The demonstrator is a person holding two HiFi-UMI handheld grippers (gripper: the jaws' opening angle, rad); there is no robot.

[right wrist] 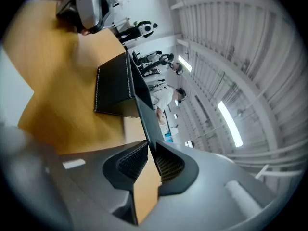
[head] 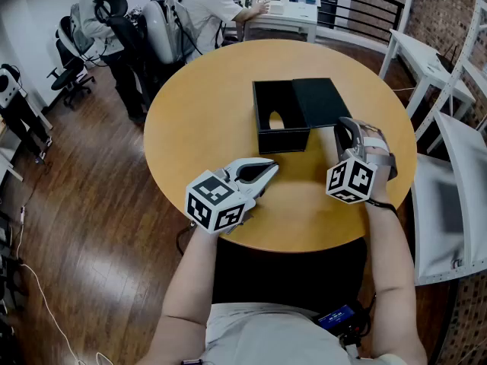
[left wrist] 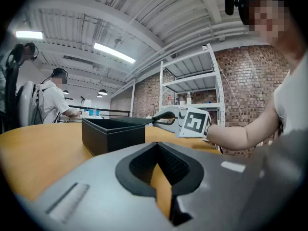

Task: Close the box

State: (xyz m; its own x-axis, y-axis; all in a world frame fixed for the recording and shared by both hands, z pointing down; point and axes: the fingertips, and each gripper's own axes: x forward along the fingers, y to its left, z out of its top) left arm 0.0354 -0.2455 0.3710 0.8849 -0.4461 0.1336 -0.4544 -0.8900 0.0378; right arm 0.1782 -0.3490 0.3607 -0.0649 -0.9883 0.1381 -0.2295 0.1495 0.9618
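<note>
1 box (head: 283, 139) open; right gripper (head: 344, 125) clamps lid (head: 319, 101); left gripper (head: 268, 167) closed, empty

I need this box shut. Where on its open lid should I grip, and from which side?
Its near corner by the free edge, approached from the near side: the lid lies flat to the right of the box, thin enough to pinch. The right gripper pinches there.
</note>
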